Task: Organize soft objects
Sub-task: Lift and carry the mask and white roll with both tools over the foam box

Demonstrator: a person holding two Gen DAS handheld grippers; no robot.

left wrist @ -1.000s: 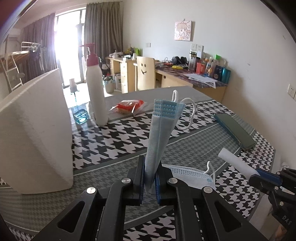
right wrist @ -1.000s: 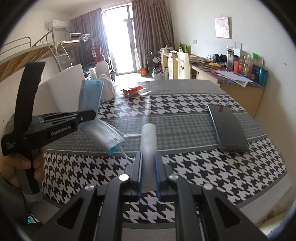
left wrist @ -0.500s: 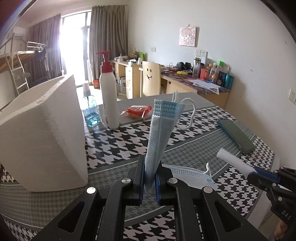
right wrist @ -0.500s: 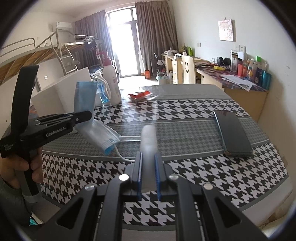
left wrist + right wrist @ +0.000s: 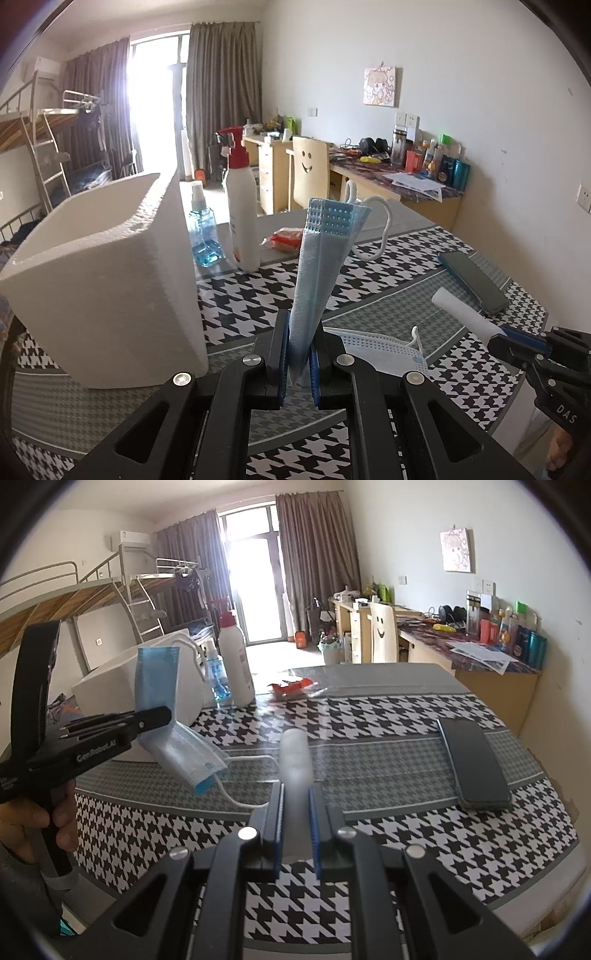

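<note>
Two soft things are in my grip at once. My left gripper [image 5: 298,360] is clamped on a folded blue face mask [image 5: 325,254], which stands up between the jaws with its white ear loop curling off to the right. My right gripper [image 5: 295,825] is closed narrow around a white rolled cloth [image 5: 294,760] — a towel or tissue roll, I cannot tell which — pointing toward the far side of the table [image 5: 406,786].

A second mask [image 5: 380,347] lies flat on the table just beyond my left gripper, not yet collected. The white foam box [image 5: 107,280] sits at the near left, its open top tilted up and close beside the mask I hold.

I judge this to be the carrying step — both items lifted, neither yet placed. Next I would swing the left gripper over the box's opening and release only once the mask hangs inside the rim, since the loose loop could snag on the foam edge.
</note>
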